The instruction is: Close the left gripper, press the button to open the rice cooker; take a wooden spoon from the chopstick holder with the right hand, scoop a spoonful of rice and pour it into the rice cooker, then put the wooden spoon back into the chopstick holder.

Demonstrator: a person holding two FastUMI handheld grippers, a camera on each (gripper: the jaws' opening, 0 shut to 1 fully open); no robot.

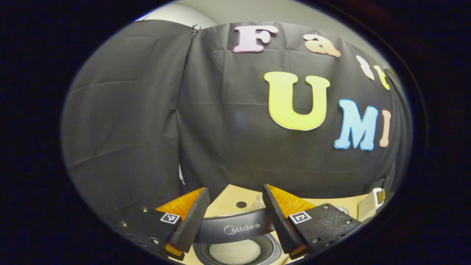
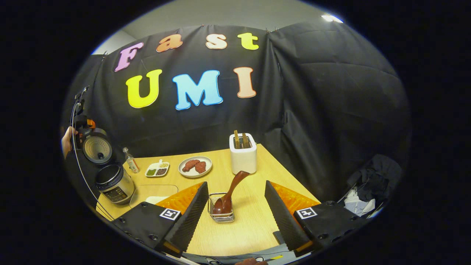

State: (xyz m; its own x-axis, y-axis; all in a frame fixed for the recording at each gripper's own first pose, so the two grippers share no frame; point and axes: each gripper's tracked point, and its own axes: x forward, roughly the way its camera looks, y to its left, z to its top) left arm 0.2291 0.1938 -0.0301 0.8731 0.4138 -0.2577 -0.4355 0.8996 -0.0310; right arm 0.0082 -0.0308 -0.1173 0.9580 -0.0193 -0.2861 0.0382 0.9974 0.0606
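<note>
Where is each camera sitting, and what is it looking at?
Left gripper view: the camera rides on the left gripper, right above the open rice cooker, facing the black cloth wall; its two fingers, spread apart, show at the bottom.
Right gripper view: the camera rides on the right gripper, above the wooden table, facing the spoon in its wire holder; its spread fingers show at the bottom, and a hand at the far left.
Shared: both see the rice cooker, the table and the cloth wall.
</note>
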